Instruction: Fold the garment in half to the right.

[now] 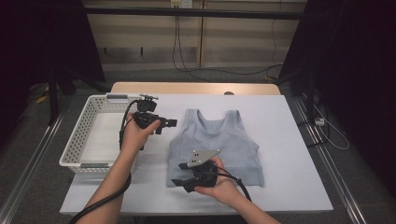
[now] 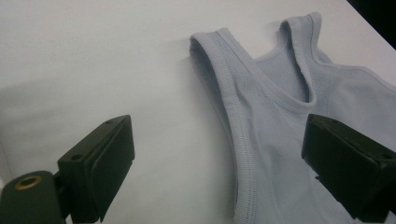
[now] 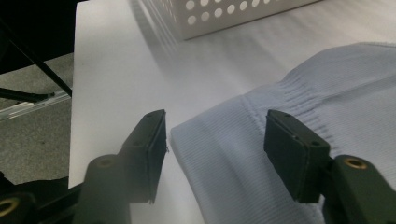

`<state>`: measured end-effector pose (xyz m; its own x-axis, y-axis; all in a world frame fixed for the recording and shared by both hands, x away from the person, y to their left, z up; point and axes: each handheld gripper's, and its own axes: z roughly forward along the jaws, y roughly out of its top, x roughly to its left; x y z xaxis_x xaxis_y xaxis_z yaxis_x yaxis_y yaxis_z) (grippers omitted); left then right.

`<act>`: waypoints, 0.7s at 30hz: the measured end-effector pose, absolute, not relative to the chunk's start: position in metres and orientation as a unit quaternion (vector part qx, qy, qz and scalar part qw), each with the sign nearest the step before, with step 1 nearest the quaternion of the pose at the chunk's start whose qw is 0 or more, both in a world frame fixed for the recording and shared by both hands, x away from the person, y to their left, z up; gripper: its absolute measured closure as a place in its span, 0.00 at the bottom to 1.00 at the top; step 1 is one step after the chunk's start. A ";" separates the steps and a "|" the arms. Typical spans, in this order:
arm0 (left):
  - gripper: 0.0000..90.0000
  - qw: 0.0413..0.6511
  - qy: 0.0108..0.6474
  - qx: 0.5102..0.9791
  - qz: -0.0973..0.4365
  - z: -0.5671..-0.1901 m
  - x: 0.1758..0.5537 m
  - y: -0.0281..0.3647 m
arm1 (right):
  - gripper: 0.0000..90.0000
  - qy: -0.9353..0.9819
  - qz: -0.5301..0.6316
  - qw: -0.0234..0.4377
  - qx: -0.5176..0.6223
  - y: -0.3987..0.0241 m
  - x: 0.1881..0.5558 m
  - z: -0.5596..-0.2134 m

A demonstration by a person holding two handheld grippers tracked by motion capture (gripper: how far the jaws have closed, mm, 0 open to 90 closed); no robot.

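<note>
White-topped desk (image 1: 289,140) is sitting in a dark room with a grey floor. The blue tank top (image 1: 215,144) is lying flat mid-desk, beside a white basket (image 1: 77,144). Left hand-held gripper (image 1: 172,123) is hanging wide open and empty; right hand-held gripper (image 1: 180,182) is gaping half-open around the hem corner, not pinching.

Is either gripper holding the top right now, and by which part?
Nothing is held. The right gripper stands open around the top's hem corner; the left gripper is open near its strap.

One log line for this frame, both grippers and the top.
left gripper: open, above table | right gripper: open, straddling hem corner | crop top: flat
</note>
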<state>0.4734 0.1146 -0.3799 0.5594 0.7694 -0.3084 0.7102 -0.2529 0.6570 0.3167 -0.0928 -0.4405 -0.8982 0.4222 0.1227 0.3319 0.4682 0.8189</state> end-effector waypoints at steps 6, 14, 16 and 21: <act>0.11 0.391 0.467 0.792 0.037 -0.380 0.473 0.114 | 0.53 0.865 0.454 0.040 0.210 -0.087 0.317 -0.446; 0.11 0.390 0.469 0.792 0.036 -0.382 0.473 0.115 | 0.52 0.879 0.429 0.036 0.204 -0.073 0.317 -0.458; 0.11 0.390 0.468 0.792 0.036 -0.382 0.473 0.115 | 0.53 0.877 0.433 0.039 0.206 -0.072 0.319 -0.461; 0.11 0.391 0.468 0.792 0.036 -0.382 0.473 0.115 | 0.54 0.878 0.430 0.041 0.207 -0.070 0.320 -0.462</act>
